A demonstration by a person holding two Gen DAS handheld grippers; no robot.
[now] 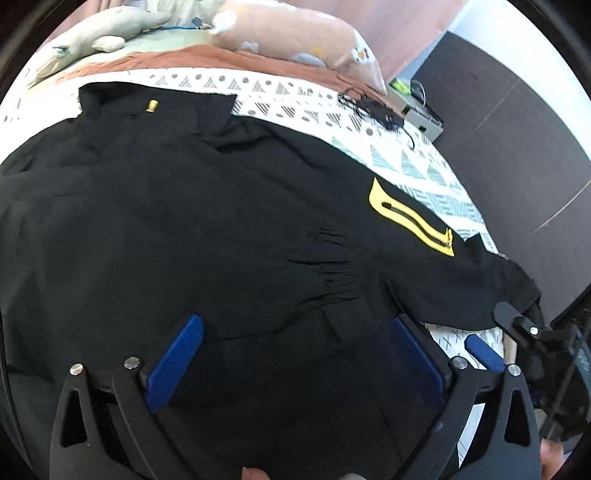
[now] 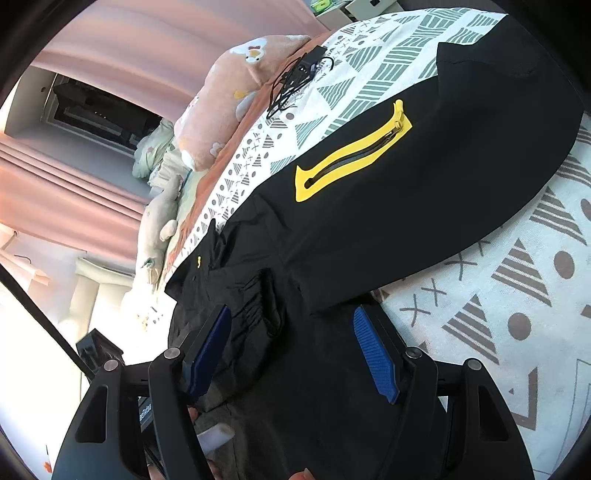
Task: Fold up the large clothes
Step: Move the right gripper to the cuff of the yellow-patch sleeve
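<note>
A large black jacket (image 1: 184, 221) lies spread on the patterned bed sheet (image 1: 295, 96). It has a yellow zip pocket (image 1: 410, 225) and a small yellow zip pull (image 1: 151, 106) near the collar. My left gripper (image 1: 295, 332) hangs low over the jacket's near part, its jaws wide apart and its blue pads (image 1: 177, 362) clear of the cloth. In the right wrist view the same jacket (image 2: 443, 184) shows its yellow pocket (image 2: 351, 151) and a gathered cuff (image 2: 258, 302). My right gripper (image 2: 291, 332) stands open above black cloth near that cuff, its pads (image 2: 373, 354) pressing on nothing.
A pink pillow (image 1: 288, 33) and a pale plush toy (image 1: 103, 33) lie at the bed's head. A black charger with its cable (image 1: 373, 109) sits on the sheet beyond the jacket. A bedside unit (image 1: 417, 107) and dark floor (image 1: 498, 129) are at right. Pink curtains (image 2: 74, 184) hang behind.
</note>
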